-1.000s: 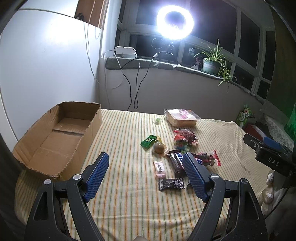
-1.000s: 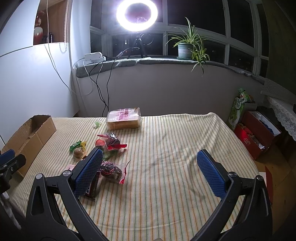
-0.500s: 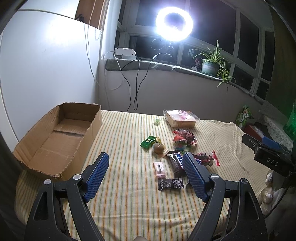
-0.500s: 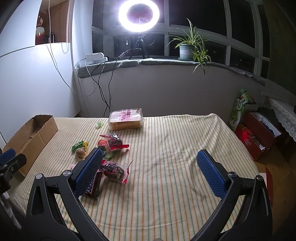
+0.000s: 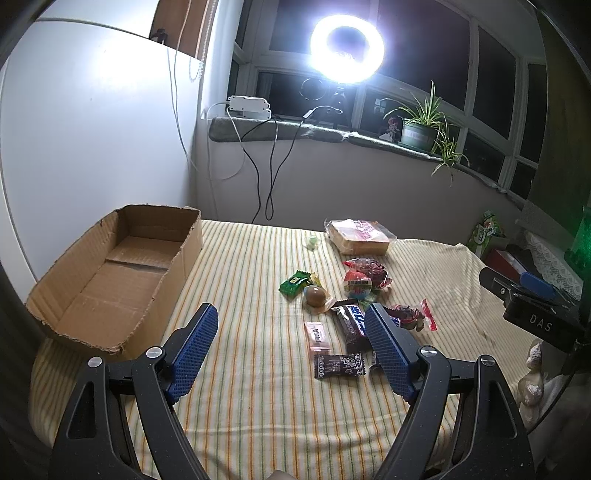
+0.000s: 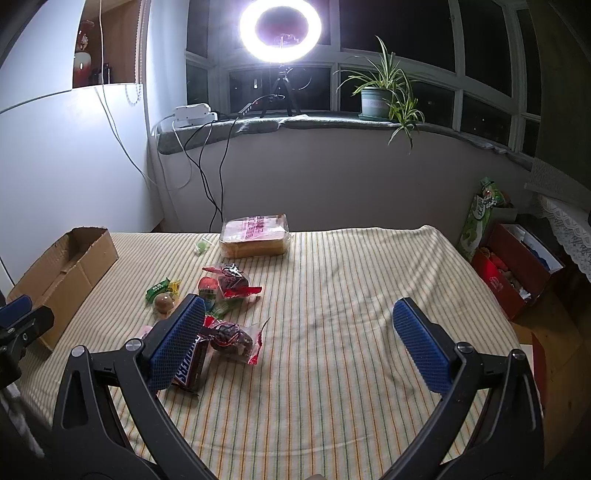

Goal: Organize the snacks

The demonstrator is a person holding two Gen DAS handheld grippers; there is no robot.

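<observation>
Right wrist view — wide-open, empty gripper (image 6: 297,317) finger (image 6: 177,345) hides part of chocolate bar (image 6: 192,365).

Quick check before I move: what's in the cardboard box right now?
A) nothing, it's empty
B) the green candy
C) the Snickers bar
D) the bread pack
A: the cardboard box shows only its bare floor, while the snacks, the bread pack among them, all lie on the striped cloth.

a glaring white circular ring light (image 5: 347,53) (image 6: 280,31) on the far windowsill blooms against black night windows; room dim, fisheye edges bend and darken.
</observation>
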